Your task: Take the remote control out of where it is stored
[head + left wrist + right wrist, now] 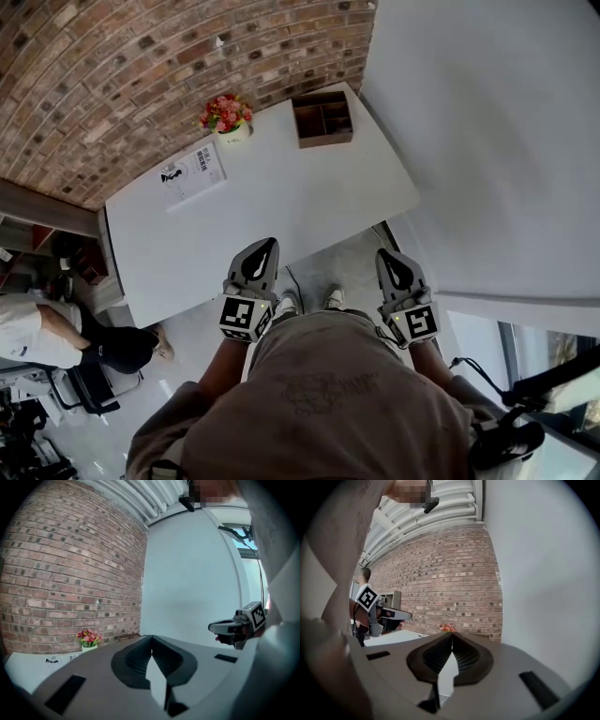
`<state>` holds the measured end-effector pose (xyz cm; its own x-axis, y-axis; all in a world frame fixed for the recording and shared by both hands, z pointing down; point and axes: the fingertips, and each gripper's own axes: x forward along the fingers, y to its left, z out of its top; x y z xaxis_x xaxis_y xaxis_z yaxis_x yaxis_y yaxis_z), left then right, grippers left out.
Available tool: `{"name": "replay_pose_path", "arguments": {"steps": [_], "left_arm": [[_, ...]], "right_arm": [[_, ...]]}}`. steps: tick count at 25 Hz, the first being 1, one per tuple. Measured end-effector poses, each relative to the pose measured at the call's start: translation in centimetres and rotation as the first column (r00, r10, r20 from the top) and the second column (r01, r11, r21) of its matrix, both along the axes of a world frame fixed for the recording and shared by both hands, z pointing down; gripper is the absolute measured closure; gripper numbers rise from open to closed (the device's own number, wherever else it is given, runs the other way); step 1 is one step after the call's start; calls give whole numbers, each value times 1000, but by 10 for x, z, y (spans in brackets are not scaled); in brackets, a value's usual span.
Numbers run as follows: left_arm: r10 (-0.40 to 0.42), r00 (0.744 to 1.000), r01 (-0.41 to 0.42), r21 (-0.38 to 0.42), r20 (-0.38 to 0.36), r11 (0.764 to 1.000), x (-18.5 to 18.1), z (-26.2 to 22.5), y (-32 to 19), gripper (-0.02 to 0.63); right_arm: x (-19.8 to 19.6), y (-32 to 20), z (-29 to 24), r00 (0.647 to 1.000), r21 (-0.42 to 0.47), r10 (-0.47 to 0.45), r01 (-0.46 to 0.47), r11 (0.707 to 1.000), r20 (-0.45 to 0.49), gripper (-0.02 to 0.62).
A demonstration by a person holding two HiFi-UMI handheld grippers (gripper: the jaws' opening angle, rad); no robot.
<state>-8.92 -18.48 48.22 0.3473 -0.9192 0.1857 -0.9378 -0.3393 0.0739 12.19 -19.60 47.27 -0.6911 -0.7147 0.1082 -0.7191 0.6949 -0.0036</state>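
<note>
Not begun: left tongs (266,247) and right tongs (390,256) clenched empty; wooden compartment box (323,119) well ahead on counter (281,192), remote unseen.

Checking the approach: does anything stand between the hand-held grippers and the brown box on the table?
Nothing visible does. Bare table lies between the left hand-held gripper, the right hand-held gripper and the box; flower pot and leaflet sit off to its left. No remote shows.
</note>
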Motion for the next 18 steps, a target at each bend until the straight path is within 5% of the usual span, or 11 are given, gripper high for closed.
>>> {"name": "replay_pose_path", "arguments": {"steps": [7, 18], "left_arm": [[-2, 1000, 2, 0, -12, 1000, -11, 4, -4, 594], [-32, 999, 31, -26, -22, 999, -29, 15, -1, 594]], "right_arm": [[-5, -14, 5, 992, 50, -4, 10, 999, -126, 581], [-35, -59, 39, 919, 10, -127, 141, 990, -372, 581]]}}
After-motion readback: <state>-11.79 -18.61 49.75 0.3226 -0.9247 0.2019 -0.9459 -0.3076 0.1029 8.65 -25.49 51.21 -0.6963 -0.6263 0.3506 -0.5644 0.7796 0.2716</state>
